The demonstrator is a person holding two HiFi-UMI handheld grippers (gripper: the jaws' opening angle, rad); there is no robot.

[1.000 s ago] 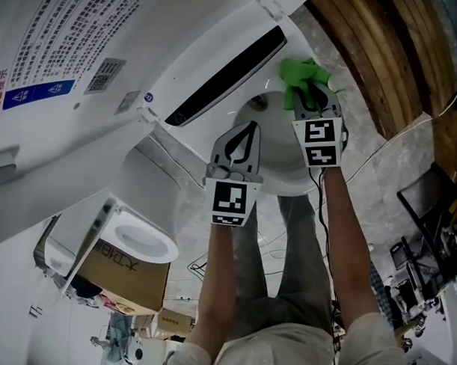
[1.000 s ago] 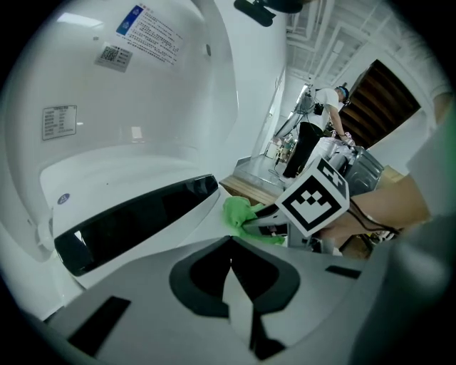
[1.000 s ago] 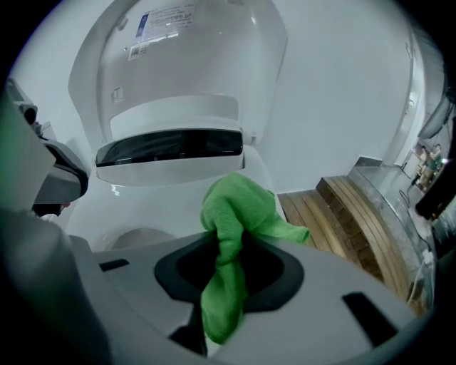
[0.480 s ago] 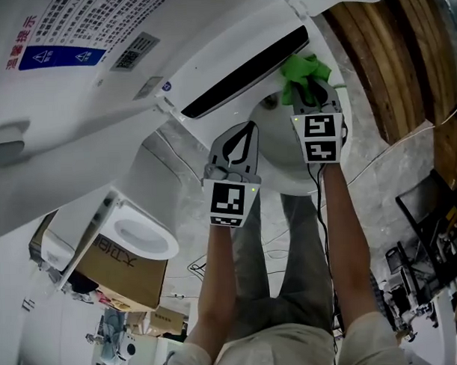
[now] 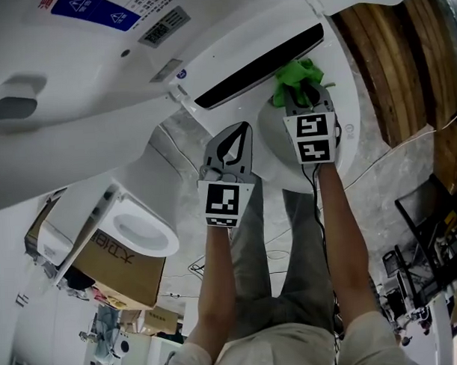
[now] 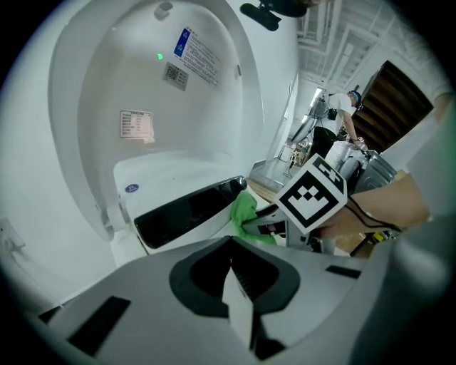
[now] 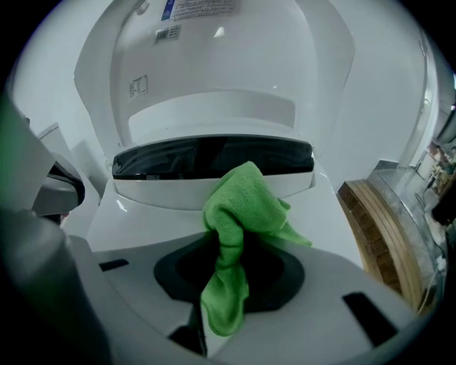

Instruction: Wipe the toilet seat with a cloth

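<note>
Wiping looks under way: over the last 1 s the right claw (image 7: 224, 285), clamped on the green cloth (image 7: 239, 207), edged closer to the dark strip (image 5: 262, 64) at the toilet seat (image 7: 142, 228) rear. Left claw (image 6: 231, 285) hovers beside it, closed on nothing.

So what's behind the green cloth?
Behind the green cloth is a shiny black strip at the back of the toilet, and above it the raised white lid. The cloth hides a bit of the strip and whatever is right under it.

cloth (image 5: 299, 71) pushed back, nearer dark panel (image 5: 258, 66)
</note>
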